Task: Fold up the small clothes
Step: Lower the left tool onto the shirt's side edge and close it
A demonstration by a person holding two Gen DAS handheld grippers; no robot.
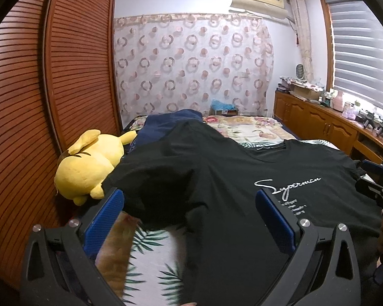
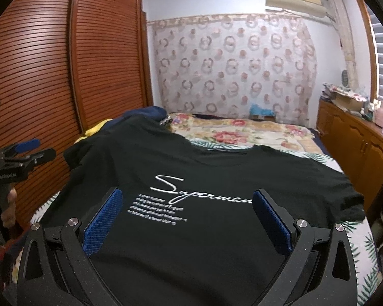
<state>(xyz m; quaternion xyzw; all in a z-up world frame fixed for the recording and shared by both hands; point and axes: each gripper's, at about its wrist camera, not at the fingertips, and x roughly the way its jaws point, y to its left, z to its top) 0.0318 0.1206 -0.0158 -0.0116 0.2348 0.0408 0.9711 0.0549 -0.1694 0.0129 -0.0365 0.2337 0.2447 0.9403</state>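
A black T-shirt (image 1: pixel 217 178) with white "Superman" script lies spread front-up on the bed; it also shows in the right wrist view (image 2: pixel 204 173). Its left sleeve (image 1: pixel 160 199) looks bunched and folded inward. My left gripper (image 1: pixel 189 201) is open and empty, hovering over the shirt's left side near that sleeve. My right gripper (image 2: pixel 186 201) is open and empty above the shirt's printed chest. Each gripper shows at the edge of the other's view: the right one (image 1: pixel 378 191) and the left one (image 2: pixel 20 158).
A yellow plush toy (image 1: pixel 89 168) lies at the bed's left edge by the louvred wooden wardrobe (image 1: pixel 25 102). A navy garment (image 1: pixel 166 125) lies beyond the shirt. The leaf-print sheet (image 1: pixel 150 255) and a floral quilt (image 2: pixel 229 132) cover the bed. A cluttered wooden cabinet (image 1: pixel 324 125) stands right.
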